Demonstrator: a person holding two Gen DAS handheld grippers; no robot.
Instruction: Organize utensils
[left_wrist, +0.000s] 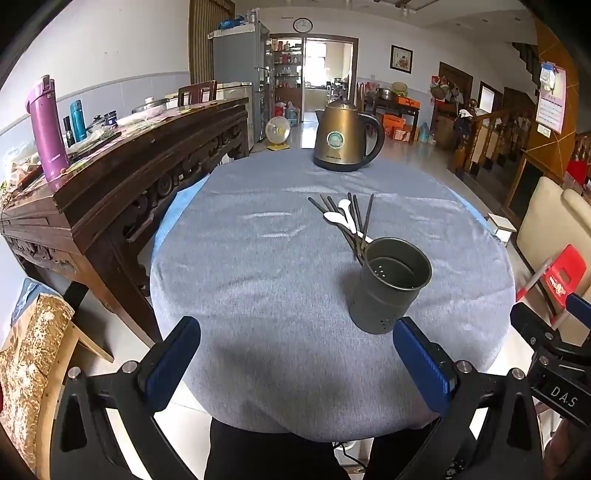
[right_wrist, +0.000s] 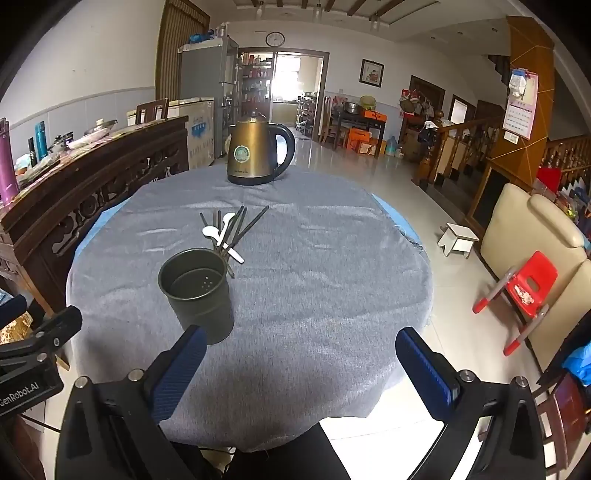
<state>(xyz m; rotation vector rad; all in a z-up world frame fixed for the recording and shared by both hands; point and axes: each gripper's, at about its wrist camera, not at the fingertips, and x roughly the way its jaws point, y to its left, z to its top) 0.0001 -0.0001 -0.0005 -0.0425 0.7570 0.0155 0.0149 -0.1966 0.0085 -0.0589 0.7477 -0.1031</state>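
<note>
A dark metal utensil holder (left_wrist: 389, 284) stands upright and empty on the round table's grey cloth (left_wrist: 258, 266); it also shows in the right wrist view (right_wrist: 197, 291). Just behind it lies a pile of dark chopsticks (left_wrist: 364, 218) and white spoons (left_wrist: 341, 218), also in the right wrist view, chopsticks (right_wrist: 247, 225) and spoons (right_wrist: 221, 232). My left gripper (left_wrist: 295, 358) is open and empty near the table's front edge, left of the holder. My right gripper (right_wrist: 299, 365) is open and empty, right of the holder.
A bronze electric kettle (left_wrist: 345, 138) stands at the table's far edge, also in the right wrist view (right_wrist: 258, 153). A carved dark wooden sideboard (left_wrist: 122, 173) with bottles runs along the left. A red child's chair (right_wrist: 524, 291) and a cream sofa (right_wrist: 535, 229) stand to the right.
</note>
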